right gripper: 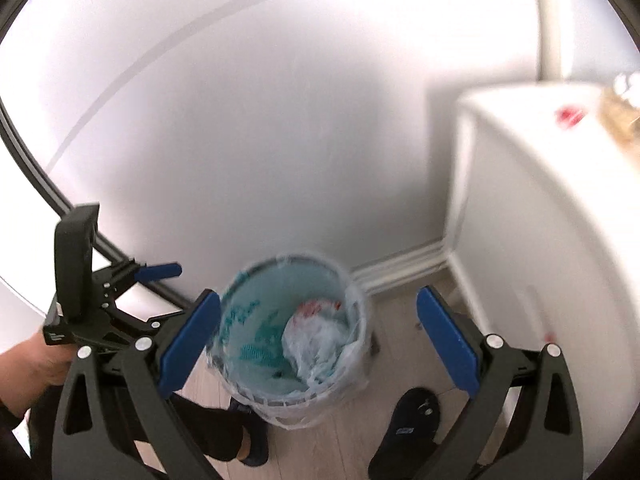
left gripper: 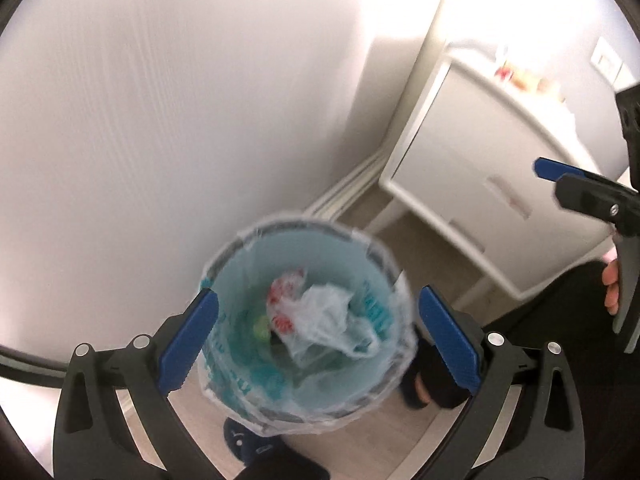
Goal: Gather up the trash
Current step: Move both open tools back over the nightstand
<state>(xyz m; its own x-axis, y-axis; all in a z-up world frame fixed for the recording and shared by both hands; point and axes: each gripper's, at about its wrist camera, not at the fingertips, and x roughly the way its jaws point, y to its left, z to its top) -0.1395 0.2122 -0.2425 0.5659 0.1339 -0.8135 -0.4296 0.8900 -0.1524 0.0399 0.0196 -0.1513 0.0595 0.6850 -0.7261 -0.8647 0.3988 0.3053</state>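
A round trash bin (left gripper: 240,248) lined with a clear bag with teal print stands on the floor by the white wall; it also shows in the right wrist view (right gripper: 280,268). Inside lie a crumpled clear plastic bag (left gripper: 328,320) and a red-and-white wrapper (left gripper: 284,292); the bag also shows in the right wrist view (right gripper: 312,340). My left gripper (left gripper: 316,336) is open and empty above the bin. My right gripper (right gripper: 318,340) is open and empty above it too. The right gripper shows at the right edge of the left wrist view (left gripper: 560,184).
A white cabinet (left gripper: 480,160) stands to the right of the bin, with small items on top (right gripper: 568,116). The person's feet in dark slippers (right gripper: 416,420) stand on the wood floor beside the bin. A dark curved rim (right gripper: 40,172) crosses the wall at left.
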